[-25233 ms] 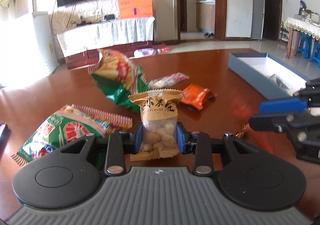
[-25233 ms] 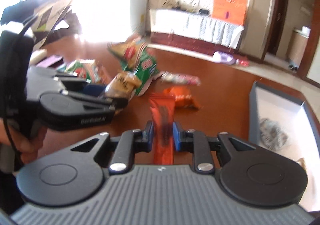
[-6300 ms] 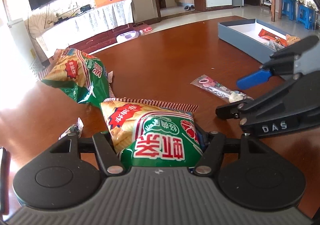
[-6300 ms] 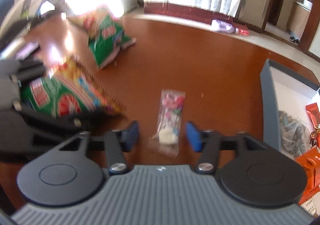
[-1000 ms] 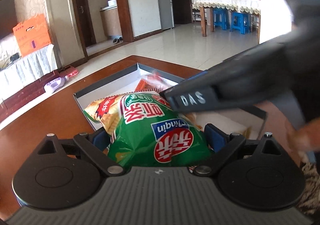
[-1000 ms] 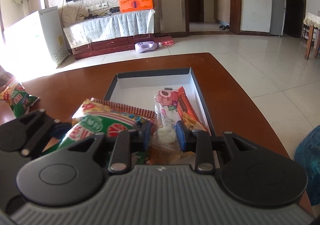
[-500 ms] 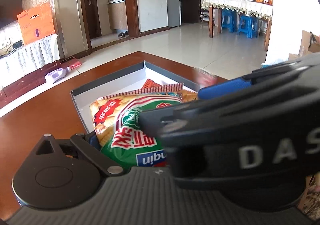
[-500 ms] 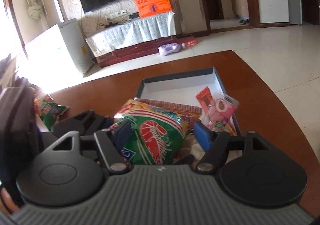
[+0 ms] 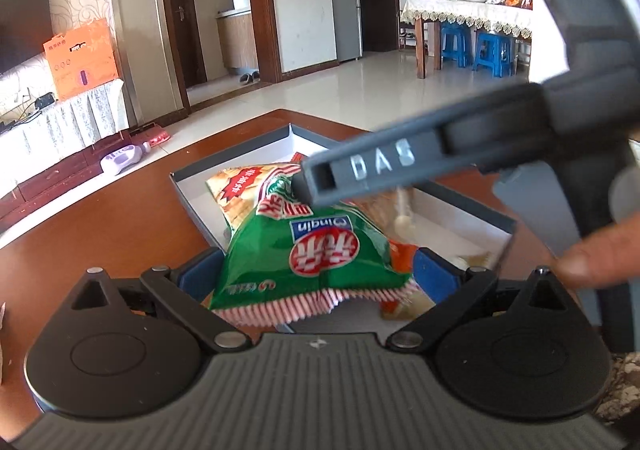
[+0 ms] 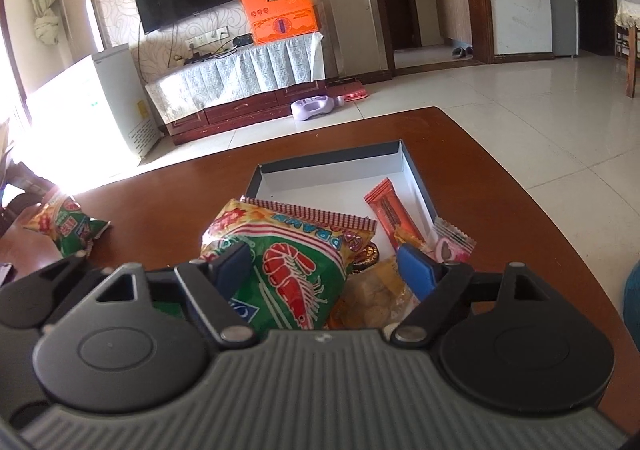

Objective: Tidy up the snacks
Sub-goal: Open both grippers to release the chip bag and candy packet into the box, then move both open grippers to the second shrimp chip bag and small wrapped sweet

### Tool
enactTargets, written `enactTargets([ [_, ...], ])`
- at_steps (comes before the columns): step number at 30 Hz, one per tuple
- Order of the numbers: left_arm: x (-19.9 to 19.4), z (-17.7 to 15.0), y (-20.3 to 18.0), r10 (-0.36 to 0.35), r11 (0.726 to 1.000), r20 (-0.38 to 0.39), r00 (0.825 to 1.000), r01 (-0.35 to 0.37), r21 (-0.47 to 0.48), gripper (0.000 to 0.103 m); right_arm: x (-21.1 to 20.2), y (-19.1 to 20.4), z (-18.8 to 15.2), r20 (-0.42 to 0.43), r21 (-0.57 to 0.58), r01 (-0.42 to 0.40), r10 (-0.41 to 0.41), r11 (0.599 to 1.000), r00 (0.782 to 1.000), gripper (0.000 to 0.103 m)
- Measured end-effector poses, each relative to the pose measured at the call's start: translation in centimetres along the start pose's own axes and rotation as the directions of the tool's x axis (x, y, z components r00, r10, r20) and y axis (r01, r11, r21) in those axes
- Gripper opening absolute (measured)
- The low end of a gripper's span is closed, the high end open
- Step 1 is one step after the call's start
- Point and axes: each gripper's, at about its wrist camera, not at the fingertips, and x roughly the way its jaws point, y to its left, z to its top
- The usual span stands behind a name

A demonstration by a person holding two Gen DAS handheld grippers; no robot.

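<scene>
The left gripper [image 9: 316,274] stands wide around the green chip bag [image 9: 308,246], pads apart from it, over the box [image 10: 416,177]; the right gripper's [image 10: 324,266] jaws are opening above it.

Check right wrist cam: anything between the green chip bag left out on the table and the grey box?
Right wrist view: only bare brown table between the green chip bag and the grey box. No other snack there.
</scene>
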Motion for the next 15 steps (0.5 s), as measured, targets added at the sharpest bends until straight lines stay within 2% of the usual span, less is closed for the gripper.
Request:
enactTargets([
  [2,-1.0,-0.7,-0.5,-0.007,1.000,-0.008,1.000,0.007,0.001,0.102,-0.9,-0.3,0.0,0.023,0.032,0.001,-0.001,0.999,1.000,0.082],
  [7,-2.9,-2.0,-1.8,-0.013,1.000,-0.019,1.000,0.014,0.014,0.102,-4.4,-1.5,0.0,0.145,0.148,-0.009,-0.013,0.989,0.989,0.082],
  [13,-5.1,-2.6,-3.2,-0.010,1.000,-0.005,1.000,0.010,0.028,0.102,-6.9,-2.8,-1.5,0.211,0.236,0.003,-0.054,0.972,0.976,0.082],
  [15,-5.8,-2.6,-3.1,0.006,1.000,0.013,1.000,-0.006,0.021,0.102,-7.3,-2.5,-2.0,0.225,0.237,-0.009,-0.046,0.971,0.973,0.082],
])
